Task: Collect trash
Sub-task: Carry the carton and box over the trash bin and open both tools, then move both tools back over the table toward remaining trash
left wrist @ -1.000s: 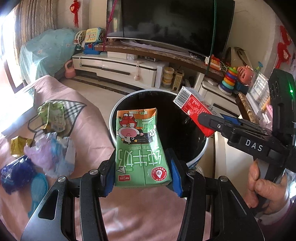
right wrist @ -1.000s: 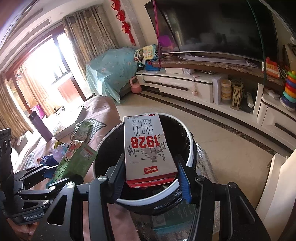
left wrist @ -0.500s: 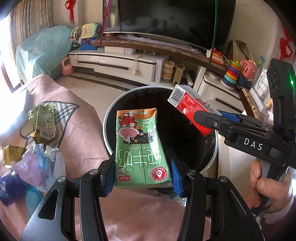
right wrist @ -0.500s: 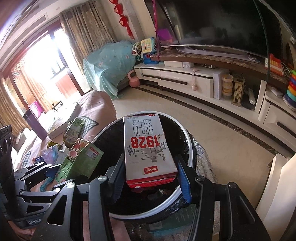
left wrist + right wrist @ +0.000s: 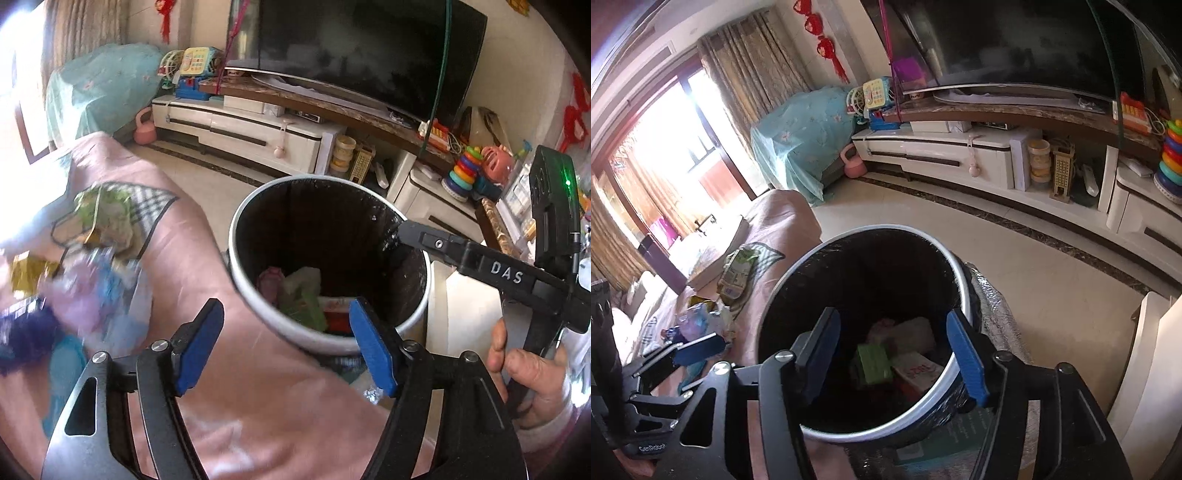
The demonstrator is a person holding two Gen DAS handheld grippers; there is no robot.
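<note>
Trash all over the pink cloth [image 5: 258, 398] on the left: crumpled green wrapper [image 5: 107, 218], yellow scrap [image 5: 27, 271], lilac-and-blue plastic bag [image 5: 92, 295], something dark blue [image 5: 22, 328] at the frame edge, blurred. Just beside the cloth, white-rimmed bin [image 5: 328, 341] with black liner, mouth wide open. Down inside it: green milk carton [image 5: 874, 363] lying flat, red-and-white carton [image 5: 916, 371] marked 1928 touching it on the right, pinkish crumpled stuff [image 5: 901, 330] behind both. Left gripper [image 5: 284, 347] hanging over the near rim, blue pads [image 5: 373, 350] spread wide, jaws just been opening, nothing between them, only cloth and bin edge showing through the gap. Right gripper [image 5: 894, 354] poised over the bin mouth too, jaws likewise just been opening, standing well apart, empty, both cartons visible far below between the pads [image 5: 966, 356]. From the left wrist view, right gripper's black arm reaching in from the right across the rim, right hand [image 5: 524, 373] wrapped round its handle, pale sleeve cuff at the wrist. From the right wrist view, left gripper's blue pad poking in low at the left, over the cloth, short of the bin. Behind it all: white TV cabinet [image 5: 255, 136], big dark television [image 5: 362, 55], stacking-ring toy [image 5: 465, 168], pink kettlebell [image 5: 144, 127] on the floor.
</note>
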